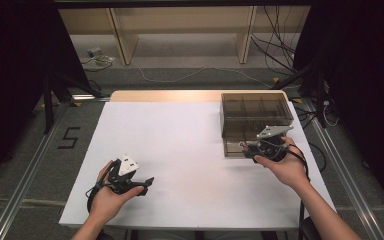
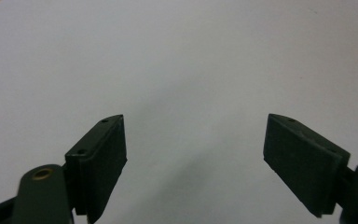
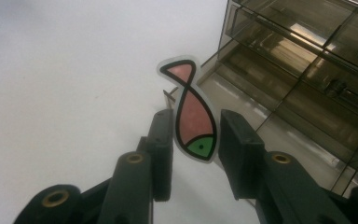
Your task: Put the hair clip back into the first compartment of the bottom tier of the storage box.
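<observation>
**One fish token poised at the drawer box**

Two grippers worked a white table [image 1: 180, 150]. At two o'clock stood a smoky drawer box [image 1: 255, 117]. The right gripper [image 3: 193, 144] pinched a pink-and-green fish cutout [image 3: 191, 116] beside its open drawer; placing seemed next, needing a careful lowering inside. The left gripper [image 2: 193, 154], at seven o'clock, gaped wide, empty.

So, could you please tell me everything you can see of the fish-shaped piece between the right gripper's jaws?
The fish piece is a flat cutout with a pale rim, black outlines, pink body and tail, and a green head with a black dot eye. It stands on end, head down, between the jaws of the right gripper, beside the smoky transparent drawer box. Whether the pads press it cannot be told.
</observation>
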Available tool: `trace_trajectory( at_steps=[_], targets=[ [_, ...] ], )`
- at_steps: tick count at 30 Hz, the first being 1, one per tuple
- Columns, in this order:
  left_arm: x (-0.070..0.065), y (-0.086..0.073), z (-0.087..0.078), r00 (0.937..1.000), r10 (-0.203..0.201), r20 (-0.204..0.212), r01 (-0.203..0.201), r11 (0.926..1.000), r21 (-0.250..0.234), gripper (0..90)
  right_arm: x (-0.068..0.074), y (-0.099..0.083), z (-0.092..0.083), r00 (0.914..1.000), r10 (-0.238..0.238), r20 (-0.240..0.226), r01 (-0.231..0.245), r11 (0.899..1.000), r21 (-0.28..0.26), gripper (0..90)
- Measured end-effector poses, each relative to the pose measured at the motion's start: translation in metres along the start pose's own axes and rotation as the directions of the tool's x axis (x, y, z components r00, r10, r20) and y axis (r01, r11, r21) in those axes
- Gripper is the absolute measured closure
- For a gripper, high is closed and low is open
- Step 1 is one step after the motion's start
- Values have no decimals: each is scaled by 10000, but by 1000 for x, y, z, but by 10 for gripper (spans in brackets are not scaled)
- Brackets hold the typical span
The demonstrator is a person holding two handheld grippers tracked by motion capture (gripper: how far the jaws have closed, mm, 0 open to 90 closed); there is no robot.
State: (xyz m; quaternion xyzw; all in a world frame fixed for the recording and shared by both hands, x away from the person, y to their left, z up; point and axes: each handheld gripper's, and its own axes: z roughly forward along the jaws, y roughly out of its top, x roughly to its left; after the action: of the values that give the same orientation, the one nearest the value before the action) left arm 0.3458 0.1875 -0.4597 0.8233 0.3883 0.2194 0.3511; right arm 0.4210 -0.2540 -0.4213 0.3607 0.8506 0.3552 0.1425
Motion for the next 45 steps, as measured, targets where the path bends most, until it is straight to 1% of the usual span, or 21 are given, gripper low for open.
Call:
trace_trajectory(
  at_steps=[4,8,18,36,45],
  targets=[
    [0,0,0,10000,28,4,-28,10000,9,213,-1,0,1,10000,-26,34,26,10000,14,667],
    [0,0,0,10000,-18,-13,18,10000,-9,213,-1,1,2,10000,56,38,-56,10000,5,667],
    [0,0,0,10000,16,17,-16,10000,7,213,-3,3,5,9998,196,98,-195,9998,-22,667],
    [-1,1,1,9999,96,49,-96,10000,-1,214,-4,5,10,9997,218,131,-219,9998,10,667],
    [-1,1,1,10000,44,69,-44,10000,7,215,-5,8,13,9995,286,160,-286,9996,-38,667]
  ],
)
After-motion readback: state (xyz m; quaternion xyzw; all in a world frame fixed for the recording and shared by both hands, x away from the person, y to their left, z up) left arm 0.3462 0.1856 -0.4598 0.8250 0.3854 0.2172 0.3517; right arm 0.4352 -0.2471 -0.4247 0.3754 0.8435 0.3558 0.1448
